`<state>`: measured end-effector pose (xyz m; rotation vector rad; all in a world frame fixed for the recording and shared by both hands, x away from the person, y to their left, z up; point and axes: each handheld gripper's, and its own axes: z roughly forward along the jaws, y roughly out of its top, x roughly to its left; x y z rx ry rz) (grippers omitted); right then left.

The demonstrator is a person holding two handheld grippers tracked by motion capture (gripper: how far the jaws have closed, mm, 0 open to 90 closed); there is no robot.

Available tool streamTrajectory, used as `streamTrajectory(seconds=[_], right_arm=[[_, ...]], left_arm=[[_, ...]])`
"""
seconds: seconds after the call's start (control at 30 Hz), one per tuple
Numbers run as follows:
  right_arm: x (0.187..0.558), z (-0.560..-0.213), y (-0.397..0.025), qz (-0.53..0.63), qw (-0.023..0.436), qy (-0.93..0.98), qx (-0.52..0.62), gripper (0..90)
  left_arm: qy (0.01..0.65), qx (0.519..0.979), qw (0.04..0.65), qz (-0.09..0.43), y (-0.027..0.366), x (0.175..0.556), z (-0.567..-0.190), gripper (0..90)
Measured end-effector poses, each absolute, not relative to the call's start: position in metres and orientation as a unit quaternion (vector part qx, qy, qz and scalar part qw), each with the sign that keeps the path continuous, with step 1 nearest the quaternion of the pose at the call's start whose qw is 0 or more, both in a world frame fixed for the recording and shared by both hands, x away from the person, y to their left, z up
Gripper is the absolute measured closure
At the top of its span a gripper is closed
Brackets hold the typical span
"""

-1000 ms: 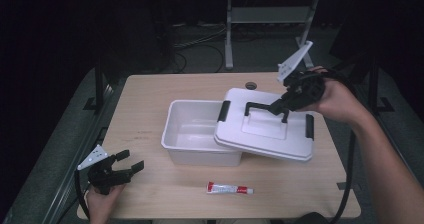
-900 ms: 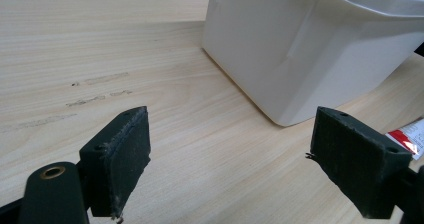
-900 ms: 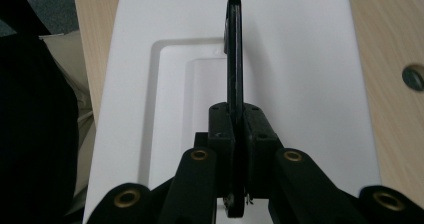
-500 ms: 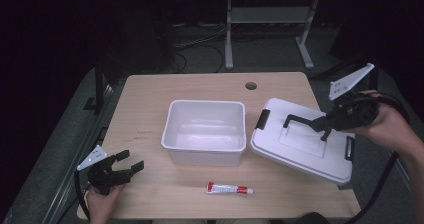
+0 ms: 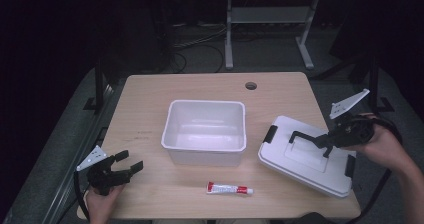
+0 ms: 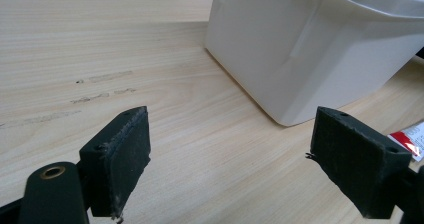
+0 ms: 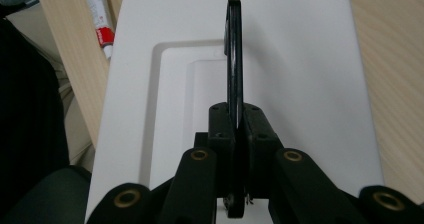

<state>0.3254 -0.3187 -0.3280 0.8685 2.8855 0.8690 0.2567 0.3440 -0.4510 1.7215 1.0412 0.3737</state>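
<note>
High view: we see the white plastic lid with black handle (image 5: 306,156) lying on the wooden surface (image 5: 150,99) right of the empty white plastic tub (image 5: 205,130); red-and-white tube (image 5: 230,188) in front.
Left tool view: left tool (image 6: 250,169) spread apart, idle.
Right tool view: right tool (image 7: 235,129) clamped on the handle (image 7: 233,59); we advise seating the lid flat before releasing.

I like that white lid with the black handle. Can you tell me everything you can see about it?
The lid is white, smooth and looks like plastic, a rounded rectangle with a sunken panel on top. It has a thin black handle standing upright and black clips at its ends. It lies on the table, right of the open box and apart from it. The right gripper is shut on the handle.
</note>
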Motion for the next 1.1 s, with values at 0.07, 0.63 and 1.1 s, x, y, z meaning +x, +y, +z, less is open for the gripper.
streamTrajectory(seconds=[0.07,0.63,1.1], right_arm=[[0.329,-0.338,-0.317,0.276,-0.003,0.919,0.281,84.4],[0.353,-0.394,-0.299,0.267,-0.025,0.918,0.292,84.3],[0.355,-0.405,-0.298,0.273,-0.027,0.914,0.298,78.4]], left_arm=[[0.433,0.719,0.521,0.158,0.344,0.256,-0.451,15.3],[0.433,0.718,0.521,0.159,0.345,0.256,-0.450,15.3],[0.433,0.719,0.520,0.159,0.345,0.256,-0.450,15.3]])
